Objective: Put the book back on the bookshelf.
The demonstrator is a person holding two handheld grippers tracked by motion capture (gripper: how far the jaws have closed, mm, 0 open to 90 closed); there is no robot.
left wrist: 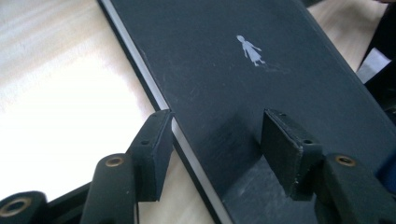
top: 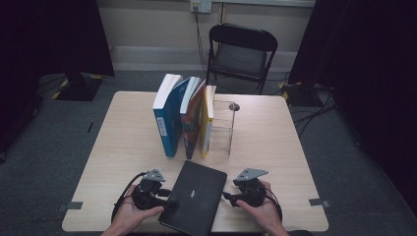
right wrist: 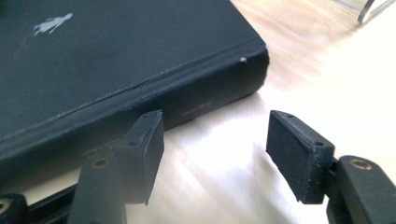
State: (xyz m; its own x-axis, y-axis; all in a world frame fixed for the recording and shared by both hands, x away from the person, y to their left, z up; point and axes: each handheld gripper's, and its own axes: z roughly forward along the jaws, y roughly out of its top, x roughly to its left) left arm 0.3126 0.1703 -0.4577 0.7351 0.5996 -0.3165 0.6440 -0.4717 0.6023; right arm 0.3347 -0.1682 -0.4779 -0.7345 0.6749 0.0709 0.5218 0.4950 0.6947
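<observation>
A black hardcover book point(top: 194, 196) lies flat at the table's front edge, with a small silver figure on its cover point(left wrist: 233, 70). My left gripper point(top: 168, 200) is at the book's left side. Its jaws point(left wrist: 217, 135) straddle the page edge, one beside the white pages and one over the cover, and neither pad visibly presses. My right gripper point(top: 227, 196) stands open just off the book's right side. Between its jaws point(right wrist: 215, 135) is bare tabletop, and the book's spine point(right wrist: 116, 60) lies close to its left jaw.
Several books point(top: 184, 118) stand upright in a row at the middle of the wooden table point(top: 275, 147). They lean against a clear acrylic stand point(top: 223, 125). A black folding chair point(top: 241, 51) stands behind the table.
</observation>
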